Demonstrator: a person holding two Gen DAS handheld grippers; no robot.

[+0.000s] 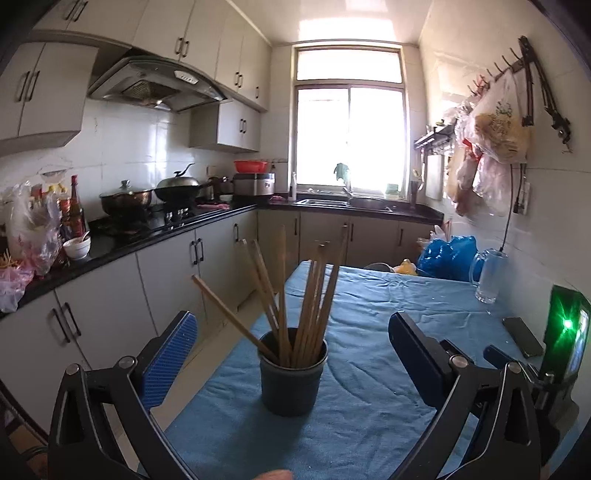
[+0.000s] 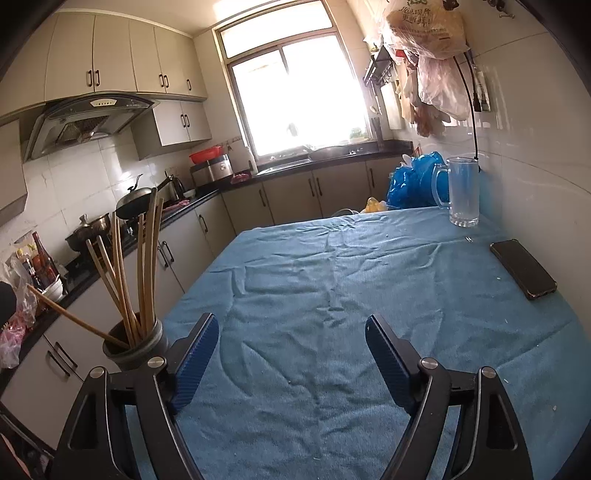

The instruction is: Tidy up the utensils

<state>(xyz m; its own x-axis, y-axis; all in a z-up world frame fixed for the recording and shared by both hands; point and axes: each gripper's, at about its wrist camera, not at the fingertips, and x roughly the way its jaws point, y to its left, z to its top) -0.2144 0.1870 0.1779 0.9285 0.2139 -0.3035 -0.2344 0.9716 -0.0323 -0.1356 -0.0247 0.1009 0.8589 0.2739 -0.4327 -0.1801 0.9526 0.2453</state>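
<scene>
Chopsticks (image 1: 295, 295) fan loosely in cup (image 1: 291, 373), frame centre; both grippers' jaws wide open, empty. Any nudge could tip it.

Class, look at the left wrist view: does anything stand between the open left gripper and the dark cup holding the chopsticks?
Nothing visible does. The left gripper is open, its fingers flanking the dark cup without touching it. The chopsticks stand inside the cup, and only bare blue tablecloth lies around it.

Chinese characters are printed on a hanging plastic bag (image 2: 424, 26), possibly reading "更新鲜"; too blurred to be sure. No other readable text.
</scene>
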